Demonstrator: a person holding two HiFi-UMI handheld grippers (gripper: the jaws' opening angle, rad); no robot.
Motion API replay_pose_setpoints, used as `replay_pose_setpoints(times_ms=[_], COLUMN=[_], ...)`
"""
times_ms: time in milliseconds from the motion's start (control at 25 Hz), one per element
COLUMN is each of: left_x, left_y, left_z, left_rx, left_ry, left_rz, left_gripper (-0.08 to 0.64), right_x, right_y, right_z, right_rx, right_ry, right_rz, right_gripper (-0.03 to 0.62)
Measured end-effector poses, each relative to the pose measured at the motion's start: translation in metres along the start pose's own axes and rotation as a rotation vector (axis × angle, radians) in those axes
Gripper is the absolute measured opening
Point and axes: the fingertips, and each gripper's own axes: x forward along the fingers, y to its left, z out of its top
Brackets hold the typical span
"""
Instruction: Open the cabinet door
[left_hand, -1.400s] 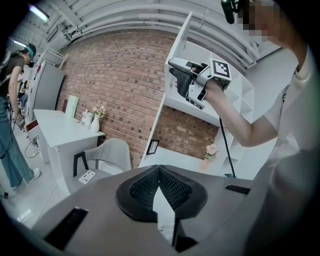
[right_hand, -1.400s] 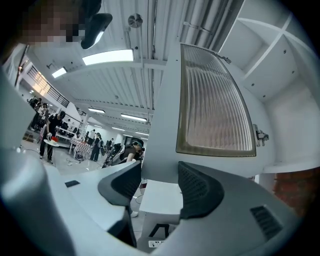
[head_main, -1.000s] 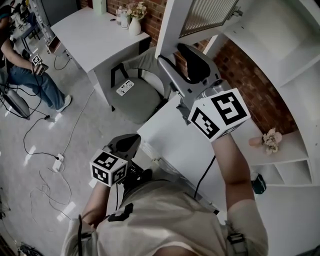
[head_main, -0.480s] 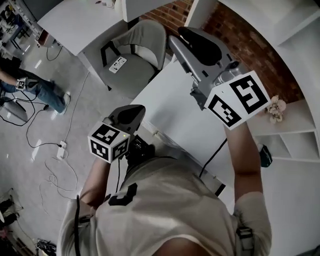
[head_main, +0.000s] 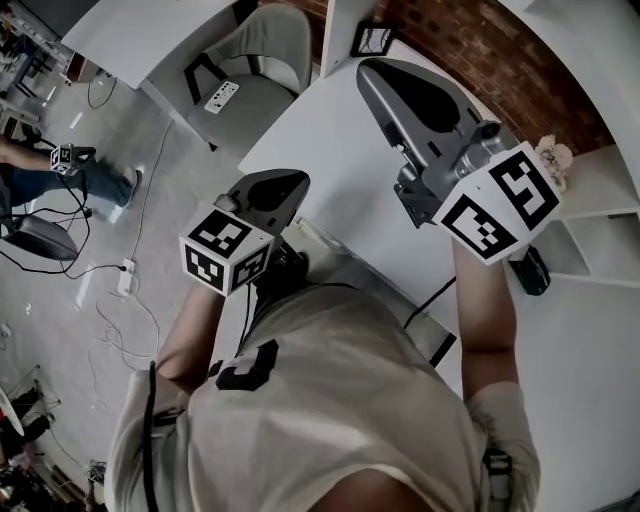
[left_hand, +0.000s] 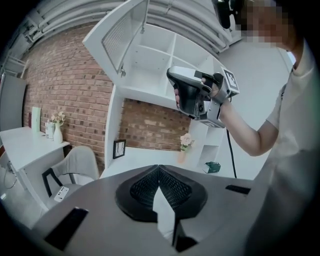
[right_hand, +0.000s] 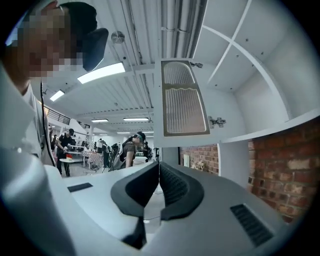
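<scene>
- The fingers (left_hand: 175, 187) of the left gripper (left_hand: 158, 170) are pressed together tip to tip, with nothing between their ribbed black pads.
- The right gripper (right_hand: 159, 167) has just been closing its jaws. They now meet along their whole length, and nothing is pinched between them.
- The only print in view is the black-and-white square markers on each marker cube (head_main: 225, 250). A dark mark on the person's shirt (head_main: 245, 365) is too blurred to read.
- The cabinet door (right_hand: 182, 97) stands open, swung out from the white cabinet and showing its ribbed panel. Its hinge (right_hand: 216, 121) is bare on the cabinet wall beside it.
- In the left gripper view the door (left_hand: 120, 42) hangs up and to the left of the right gripper (left_hand: 187, 97). That gripper is in the air before the open shelves (left_hand: 165, 65), apart from the door.
- Below, the white desk top (head_main: 330, 150) is mostly bare, and its near edge runs slantwise just ahead of the person.
- The left gripper (head_main: 290, 182) hangs at that edge; the right one (head_main: 372, 70) is over the desk.
- Against the brick wall (head_main: 470, 40) stand a picture frame (head_main: 372, 38) and flowers (head_main: 548, 150).
- A dark green thing (head_main: 530, 270) lies near the right forearm.
- A grey chair (head_main: 265, 45) holds a small white device (head_main: 220, 96).
- Cables (head_main: 110, 290) trail over the floor, and another person (head_main: 60, 170) is at the far left.
</scene>
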Motion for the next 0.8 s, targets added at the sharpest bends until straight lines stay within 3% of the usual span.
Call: replay_pose_setpoints(times_ms=[200,520,800], left_x=[0.011,0.03,0.035], left_y=[-0.033,-0.092,-0.126], left_z=[-0.001,-0.001,0.0], left_rx=[0.013,0.048,0.08], left_ry=[0.007,0.015,0.006], left_rz=[-0.019,-0.067,-0.103], left_gripper=[0.015,0.015,0.015], right_x=[-0.041,-0.114,-0.177], right_y=[0.004,0.004,0.004], right_z=[-0.009,-0.021,-0.034], right_rx=[0.041,0.216,0.31], right_ry=[0.01,-0.027,-0.089], right_rz=[-0.004,-0.051,-0.136], right_gripper=[0.029,0.029,0.029])
